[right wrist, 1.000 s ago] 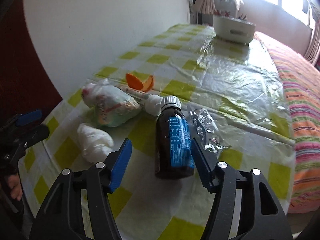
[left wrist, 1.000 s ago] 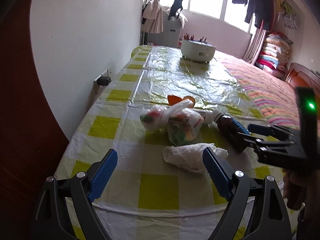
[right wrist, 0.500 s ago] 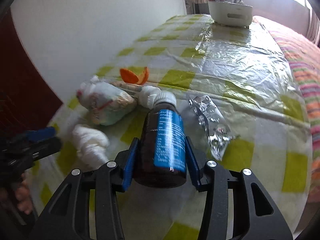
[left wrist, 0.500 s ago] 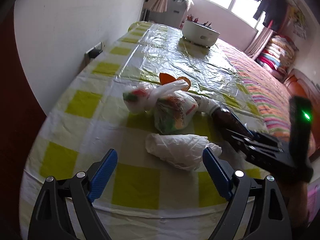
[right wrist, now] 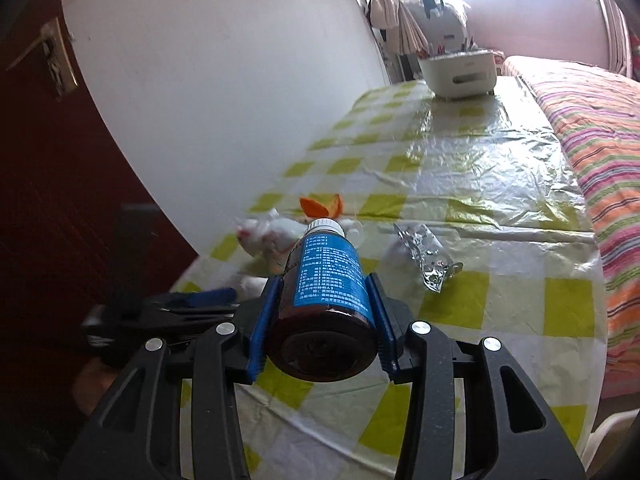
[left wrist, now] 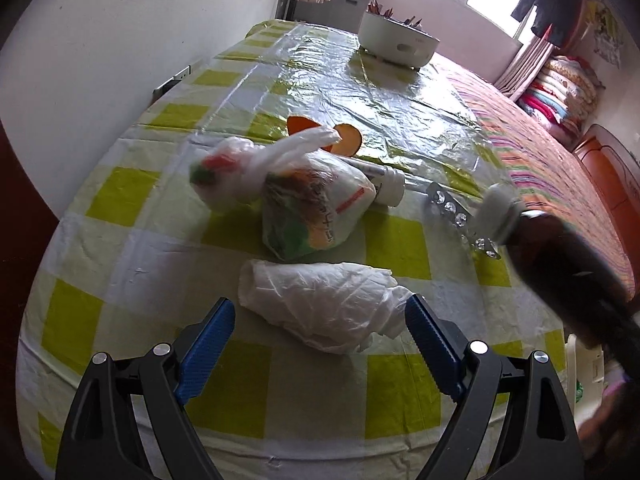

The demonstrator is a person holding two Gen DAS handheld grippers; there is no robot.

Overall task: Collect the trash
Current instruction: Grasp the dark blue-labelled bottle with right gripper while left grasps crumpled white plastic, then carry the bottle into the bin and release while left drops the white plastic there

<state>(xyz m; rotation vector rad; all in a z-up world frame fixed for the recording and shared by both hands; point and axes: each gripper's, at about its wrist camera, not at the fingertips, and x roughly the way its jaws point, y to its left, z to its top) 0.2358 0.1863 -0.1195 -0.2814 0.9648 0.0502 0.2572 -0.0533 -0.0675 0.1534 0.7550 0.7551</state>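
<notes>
My right gripper (right wrist: 322, 292) is shut on a brown medicine bottle (right wrist: 326, 280) with a blue label and white cap, held above the table; the bottle also shows at the right of the left wrist view (left wrist: 560, 256). My left gripper (left wrist: 320, 320) is open, its blue pads on either side of a crumpled white plastic bag (left wrist: 324, 306) lying on the checked tablecloth (left wrist: 120, 200). Behind it lie a printed snack bag (left wrist: 316, 212), a tied clear bag (left wrist: 224, 172), orange peel (left wrist: 320, 132), a white tube (left wrist: 384, 184) and a foil blister pack (right wrist: 428, 256).
A white cooker pot (left wrist: 396, 38) stands at the table's far end. A white wall (left wrist: 120, 40) runs along the left and a striped bed (right wrist: 600, 140) along the right. A dark red door (right wrist: 48, 160) is at the near left.
My right gripper closed on the brown bottle and lifted it off the table. My left gripper moved forward and down around the white plastic bag, still open.
</notes>
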